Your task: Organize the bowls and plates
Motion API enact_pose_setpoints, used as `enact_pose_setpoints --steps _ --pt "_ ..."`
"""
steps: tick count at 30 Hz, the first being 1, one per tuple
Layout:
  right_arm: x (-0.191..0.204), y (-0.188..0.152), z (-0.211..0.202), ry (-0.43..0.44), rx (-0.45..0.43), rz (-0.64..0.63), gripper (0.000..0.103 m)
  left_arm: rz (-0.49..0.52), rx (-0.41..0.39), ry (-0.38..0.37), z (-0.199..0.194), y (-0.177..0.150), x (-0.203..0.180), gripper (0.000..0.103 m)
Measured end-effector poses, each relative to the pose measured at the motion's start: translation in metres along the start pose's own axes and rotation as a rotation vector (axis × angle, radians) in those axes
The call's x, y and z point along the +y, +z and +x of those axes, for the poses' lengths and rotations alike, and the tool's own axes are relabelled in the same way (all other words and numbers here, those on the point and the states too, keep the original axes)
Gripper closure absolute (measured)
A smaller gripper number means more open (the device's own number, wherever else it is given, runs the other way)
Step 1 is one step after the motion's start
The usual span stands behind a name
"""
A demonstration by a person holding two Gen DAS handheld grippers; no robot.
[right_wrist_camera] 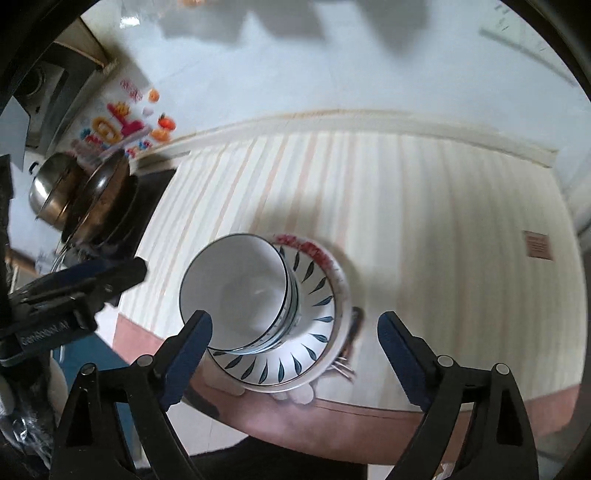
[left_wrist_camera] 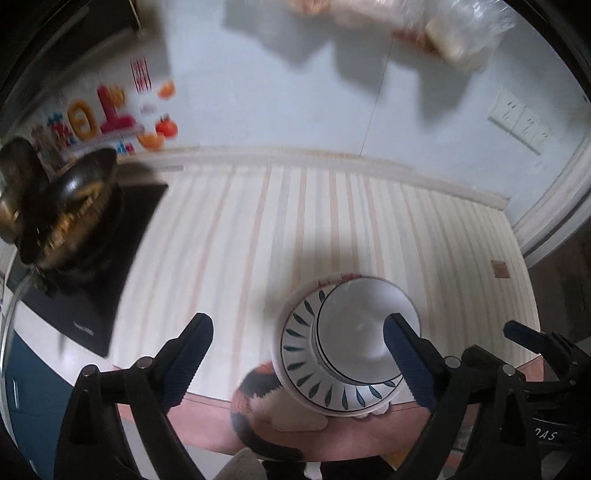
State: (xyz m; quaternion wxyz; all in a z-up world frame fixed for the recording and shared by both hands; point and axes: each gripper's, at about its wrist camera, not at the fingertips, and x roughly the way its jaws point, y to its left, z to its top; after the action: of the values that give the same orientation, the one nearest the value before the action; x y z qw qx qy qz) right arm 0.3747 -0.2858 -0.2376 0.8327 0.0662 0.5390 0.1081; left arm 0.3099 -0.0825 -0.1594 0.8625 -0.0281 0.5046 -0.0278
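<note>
A stack of dishes sits at the front edge of the striped counter. On top is a white bowl (left_wrist_camera: 364,328) (right_wrist_camera: 236,291) with a dark rim, nested on other bowls. Under it lies a white plate with blue leaf marks (left_wrist_camera: 306,354) (right_wrist_camera: 310,332), and below that a plate with red marks (left_wrist_camera: 341,277) (right_wrist_camera: 314,251). My left gripper (left_wrist_camera: 297,354) is open above the stack, its right finger over the bowl. My right gripper (right_wrist_camera: 295,350) is open above the stack's near edge. Neither holds anything.
A black stove (left_wrist_camera: 92,295) with a dark wok (left_wrist_camera: 62,210) (right_wrist_camera: 99,199) and a steel pot (right_wrist_camera: 48,188) stands at the left. A striped mat (left_wrist_camera: 295,229) (right_wrist_camera: 424,229) covers the counter. Plastic bags (left_wrist_camera: 443,33) hang on the wall. A calico cat (left_wrist_camera: 258,391) sits below the counter edge.
</note>
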Motion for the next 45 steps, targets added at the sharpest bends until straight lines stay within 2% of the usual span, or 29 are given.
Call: enact_pose_setpoints --steps 4,9,16,31,38,45 --pt "0.013 -0.014 -0.036 -0.035 -0.075 0.041 0.008 0.036 -0.061 -0.010 -0.031 -0.006 0.004 0.000" --pt "0.036 -0.034 -0.085 -0.088 -0.171 0.054 0.007 0.069 -0.119 -0.010 -0.068 -0.021 0.007 0.000" --pt "0.061 -0.073 -0.145 -0.128 -0.258 0.048 0.006 0.072 -0.191 0.002 -0.123 -0.052 0.010 0.000" --pt "0.106 -0.211 -0.267 -0.169 -0.384 -0.012 0.005 0.074 -0.266 0.026 -0.240 -0.169 0.000 0.000" --pt "0.116 -0.266 -0.313 -0.184 -0.427 -0.023 0.005 0.041 -0.287 0.030 -0.271 -0.205 0.002 0.000" --pt "0.122 -0.292 -0.336 -0.190 -0.461 -0.038 0.005 0.039 -0.307 0.058 -0.284 -0.226 0.002 0.000"
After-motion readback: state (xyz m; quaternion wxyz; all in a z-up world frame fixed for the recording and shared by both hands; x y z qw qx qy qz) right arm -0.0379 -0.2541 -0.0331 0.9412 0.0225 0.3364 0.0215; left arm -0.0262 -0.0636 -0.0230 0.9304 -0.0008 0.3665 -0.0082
